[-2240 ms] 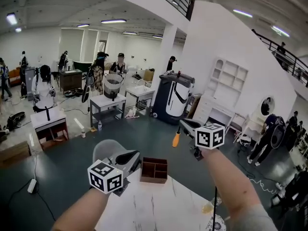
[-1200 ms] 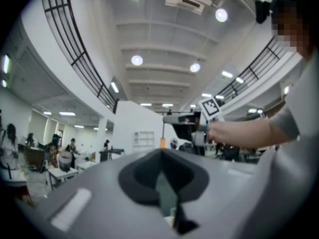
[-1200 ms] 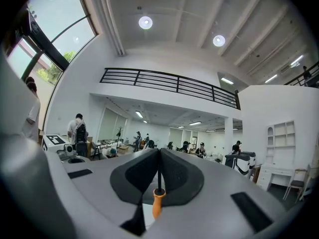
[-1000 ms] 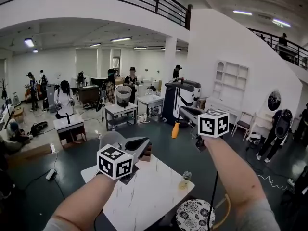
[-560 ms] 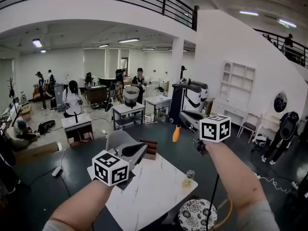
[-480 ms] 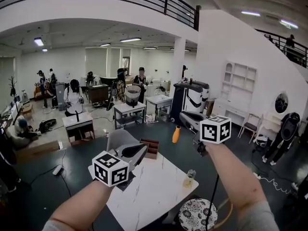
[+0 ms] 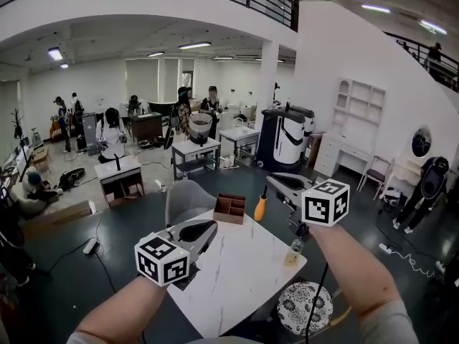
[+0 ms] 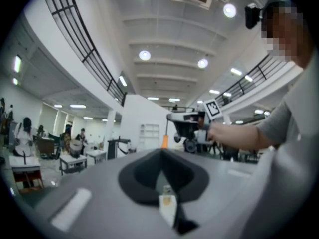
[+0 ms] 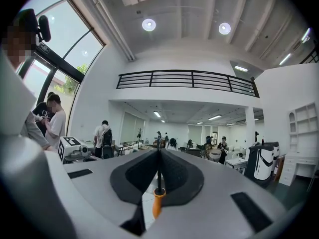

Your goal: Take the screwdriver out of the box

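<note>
My right gripper point(image 7: 267, 181) is shut on the thin metal shaft of the screwdriver point(image 7: 261, 206), whose orange handle hangs down in the air. It is above the table and to the right of the brown compartment box point(image 7: 230, 208). In the right gripper view the shaft sits between the closed jaws point(image 9: 159, 156), with the orange handle point(image 9: 157, 203) below them. My left gripper point(image 7: 212, 225) is shut with nothing in it and hovers over the near left part of the white marble table point(image 7: 237, 278). In the left gripper view, the left gripper point(image 8: 162, 152) faces the raised screwdriver point(image 8: 164, 141).
A small bottle point(image 7: 292, 252) stands near the table's right edge, and a patterned stool point(image 7: 307, 307) is below it. A grey chair point(image 7: 186, 194) sits behind the table beside the box. Other tables and several people fill the hall beyond.
The view has tilted down and more of the table shows, with the box at its far edge. My right gripper still holds the screwdriver in the air. The left gripper stays shut.
</note>
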